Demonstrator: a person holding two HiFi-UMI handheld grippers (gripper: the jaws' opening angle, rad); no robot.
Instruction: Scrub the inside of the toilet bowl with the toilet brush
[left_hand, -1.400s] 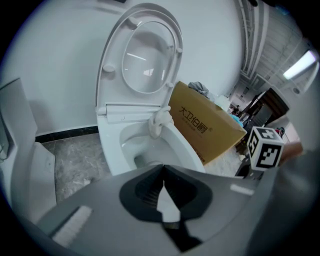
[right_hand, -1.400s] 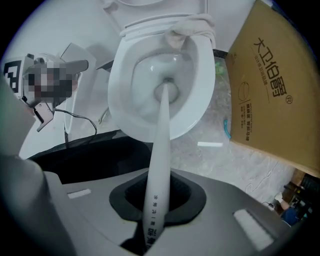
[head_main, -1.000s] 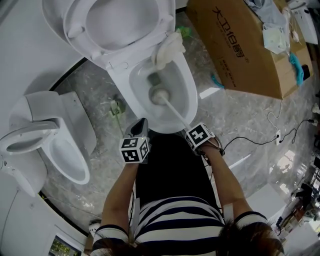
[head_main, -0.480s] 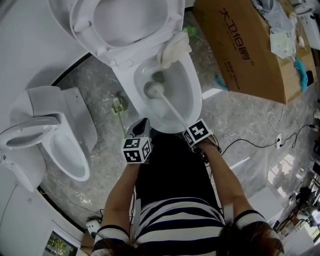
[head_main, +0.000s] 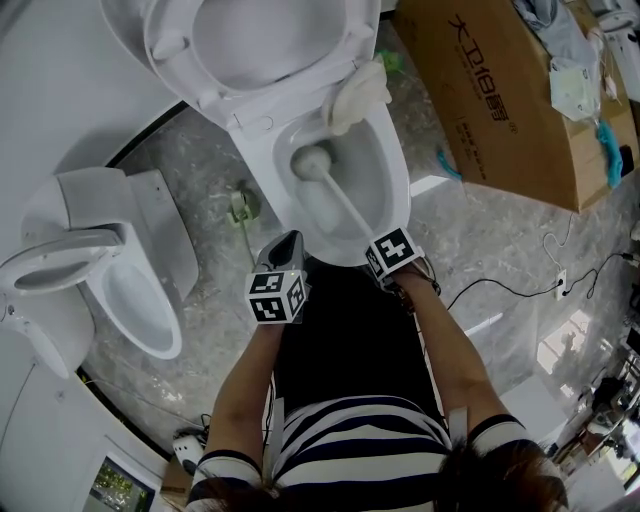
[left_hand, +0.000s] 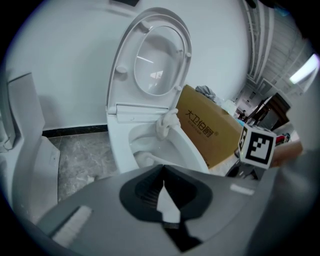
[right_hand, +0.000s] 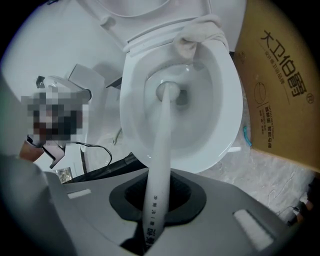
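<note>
The white toilet bowl (head_main: 388, 205) stands open with its lid (head_main: 250, 40) raised. My right gripper (head_main: 392, 255) is at the bowl's near rim, shut on the white toilet brush handle (head_main: 348, 212). The brush head (head_main: 312, 162) sits deep in the bowl near the drain. In the right gripper view the handle (right_hand: 159, 165) runs from my right gripper (right_hand: 157, 202) down to the brush head (right_hand: 170, 92). My left gripper (head_main: 278, 285) hangs beside the bowl's near left side, jaws shut and holding nothing. In the left gripper view my left gripper (left_hand: 165, 200) looks toward the bowl (left_hand: 150, 142).
A pale cloth (head_main: 358, 95) is draped over the bowl's back right rim. A large cardboard box (head_main: 500, 100) lies on the marble floor to the right. A second white toilet (head_main: 110, 290) stands at the left. Cables (head_main: 520, 285) trail across the floor at the right.
The brush head has slid from the middle of the bowl toward the back, onto the drain. The left gripper has stayed in place.
</note>
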